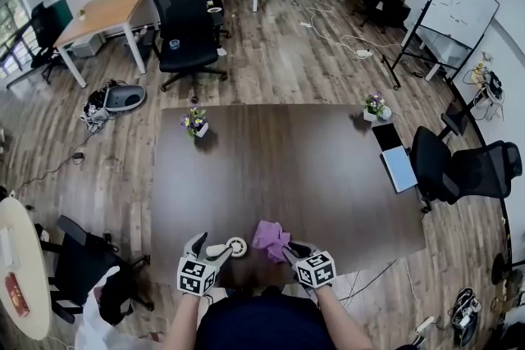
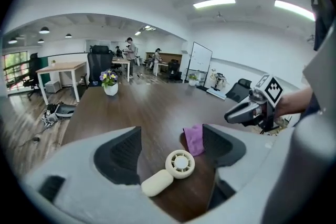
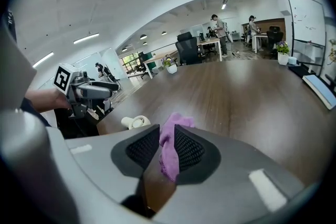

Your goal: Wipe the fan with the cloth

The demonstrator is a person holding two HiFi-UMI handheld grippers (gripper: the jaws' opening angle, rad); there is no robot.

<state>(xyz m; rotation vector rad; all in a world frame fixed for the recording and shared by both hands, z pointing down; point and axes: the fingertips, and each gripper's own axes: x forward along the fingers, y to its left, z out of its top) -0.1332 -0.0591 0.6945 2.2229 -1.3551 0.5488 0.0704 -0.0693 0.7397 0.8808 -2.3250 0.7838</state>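
Observation:
A small cream hand fan (image 1: 230, 247) (image 2: 173, 169) (image 3: 135, 122) lies flat on the dark brown table (image 1: 312, 168) near its front edge, round head to the right, handle to the left. A purple cloth (image 1: 270, 237) (image 2: 193, 139) (image 3: 169, 150) hangs just right of the fan, pinched between the pads of my right gripper (image 1: 290, 252) (image 3: 167, 148), which is shut on it. My left gripper (image 1: 201, 246) (image 2: 172, 148) is open, above and left of the fan, with nothing between its jaws.
Two small flower pots stand on the table, one at the far left (image 1: 196, 124) and one at the far right (image 1: 376, 107). A laptop (image 1: 399, 166) sits on a chair at the right. Office chairs (image 1: 187, 29), desks and a whiteboard (image 1: 458, 8) stand beyond.

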